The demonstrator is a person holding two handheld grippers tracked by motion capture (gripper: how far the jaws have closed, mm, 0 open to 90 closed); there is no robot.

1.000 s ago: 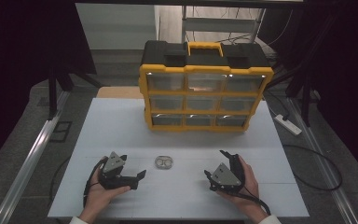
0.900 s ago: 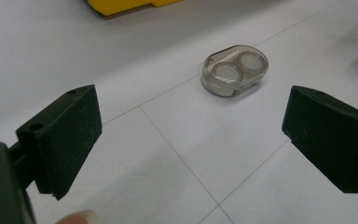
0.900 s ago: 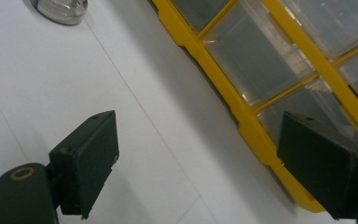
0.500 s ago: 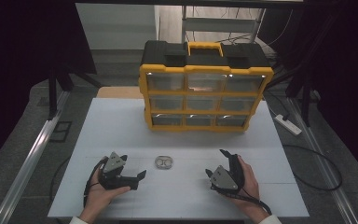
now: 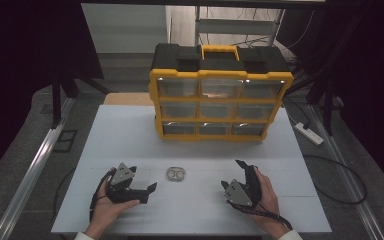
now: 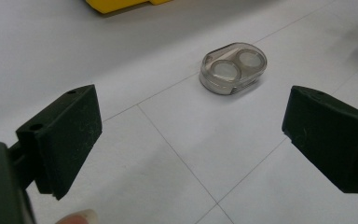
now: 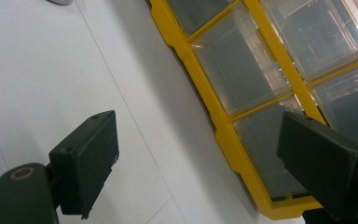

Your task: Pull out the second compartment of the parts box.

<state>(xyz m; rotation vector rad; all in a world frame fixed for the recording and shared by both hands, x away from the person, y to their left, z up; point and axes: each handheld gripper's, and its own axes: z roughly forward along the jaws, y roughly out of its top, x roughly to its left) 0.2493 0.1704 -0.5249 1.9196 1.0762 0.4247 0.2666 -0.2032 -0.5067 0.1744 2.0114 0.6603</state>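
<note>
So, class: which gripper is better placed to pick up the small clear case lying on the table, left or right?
Left. The left gripper is open, and its jaws point toward the small clear case. The right gripper is also open but faces the yellow drawer organiser instead.

Lab or workshop recording bay: white table point(image 5: 130, 135) ringed by black curtains point(image 5: 25, 60), metal floor rails point(image 5: 35, 165), yellow-and-black parts organiser point(image 5: 221, 92) with clear drawers, power strip point(image 5: 308, 133) and loose cable point(image 5: 340, 175) on grey floor.
</note>
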